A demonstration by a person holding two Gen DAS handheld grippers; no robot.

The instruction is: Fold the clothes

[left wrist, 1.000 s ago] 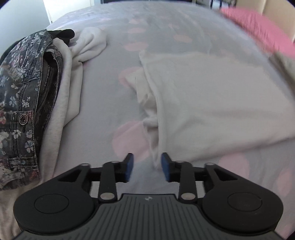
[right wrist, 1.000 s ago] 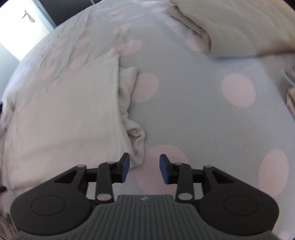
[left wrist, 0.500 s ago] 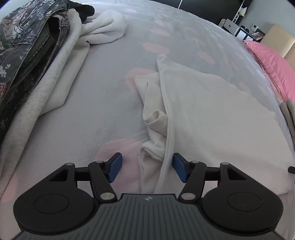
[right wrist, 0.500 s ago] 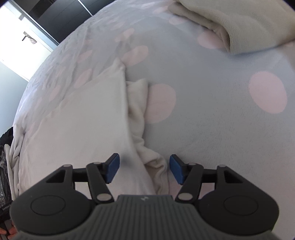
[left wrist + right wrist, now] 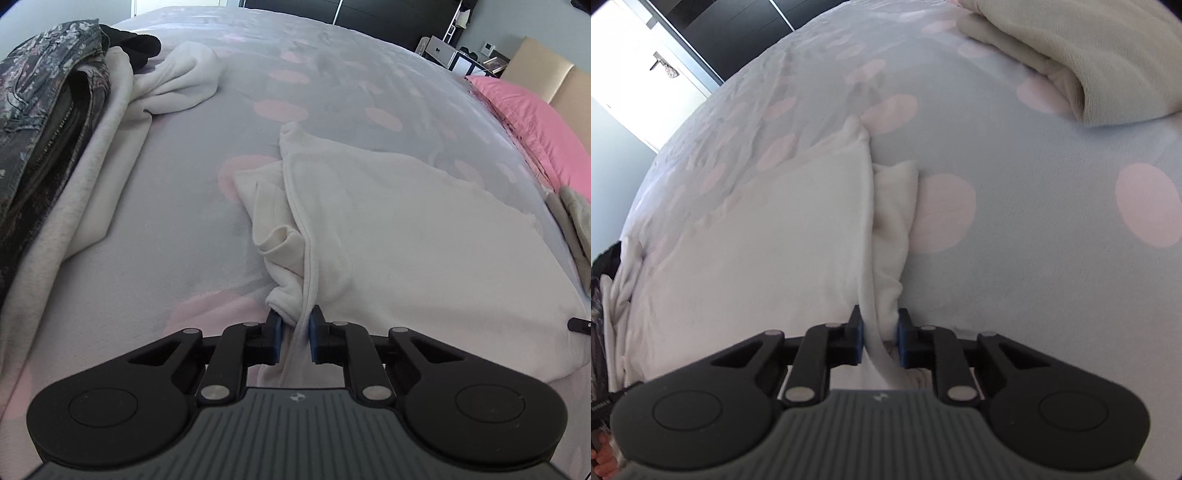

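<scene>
A white fleece garment (image 5: 406, 236) lies spread flat on the grey bedspread with pink dots (image 5: 192, 206). Its sleeve (image 5: 273, 221) is bunched along the left edge. My left gripper (image 5: 294, 338) is shut on the garment's near left edge, cloth pinched between the blue pads. In the right wrist view the same garment (image 5: 768, 236) lies to the left, with the other sleeve (image 5: 892, 229) folded along its right edge. My right gripper (image 5: 880, 341) is shut on that near right edge.
A pile of clothes sits at the left: floral denim (image 5: 40, 122), a pale grey garment (image 5: 96, 177) and a white one (image 5: 184, 85). A pink pillow (image 5: 532, 122) lies far right. A folded beige blanket (image 5: 1082, 55) lies at the upper right.
Both grippers moved forward onto the garment's near corners and closed from wide open onto the cloth edges.
</scene>
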